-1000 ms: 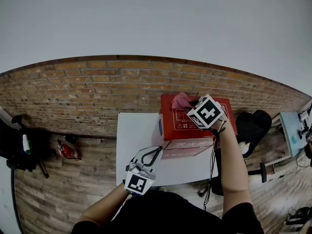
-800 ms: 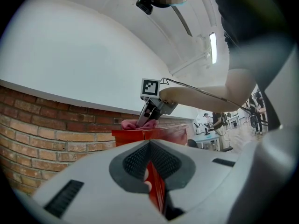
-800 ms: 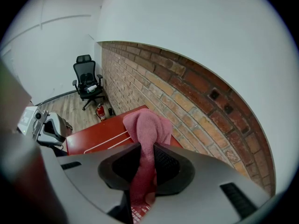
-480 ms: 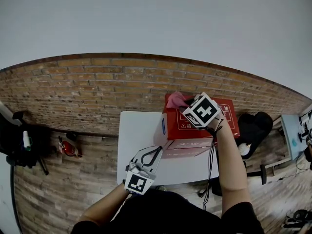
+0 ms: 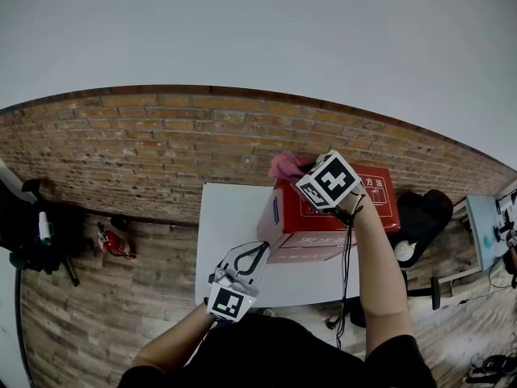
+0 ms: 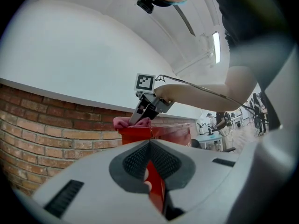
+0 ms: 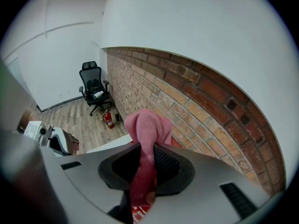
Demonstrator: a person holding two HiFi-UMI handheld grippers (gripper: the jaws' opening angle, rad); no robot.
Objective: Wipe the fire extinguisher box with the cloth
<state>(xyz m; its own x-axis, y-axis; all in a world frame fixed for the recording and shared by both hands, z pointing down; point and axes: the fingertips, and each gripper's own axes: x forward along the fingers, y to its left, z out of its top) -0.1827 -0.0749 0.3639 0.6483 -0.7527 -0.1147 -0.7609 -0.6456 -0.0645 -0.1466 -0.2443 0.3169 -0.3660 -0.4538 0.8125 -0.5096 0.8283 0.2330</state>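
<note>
The red fire extinguisher box (image 5: 339, 212) stands on the white table (image 5: 230, 217), by the brick wall. My right gripper (image 5: 300, 170) points down at the box's far left corner and is shut on the pink cloth (image 5: 284, 166), which bulges past that corner. In the right gripper view the cloth (image 7: 147, 127) is pinched between the jaws of that gripper (image 7: 145, 158). My left gripper (image 5: 258, 250) hovers low over the table's near part, shut and empty. From the left gripper (image 6: 149, 146) I see the box (image 6: 170, 132) and the cloth (image 6: 128, 122) ahead.
The brick wall (image 5: 161, 152) runs behind the table. A small red fire extinguisher (image 5: 113, 246) lies on the wooden floor to the left, near black gear (image 5: 28, 233). A black chair (image 5: 420, 208) and a desk (image 5: 485, 217) stand to the right.
My right gripper has slid the pink cloth leftward over the box top, up to its far left corner. The left gripper has stayed where it was.
</note>
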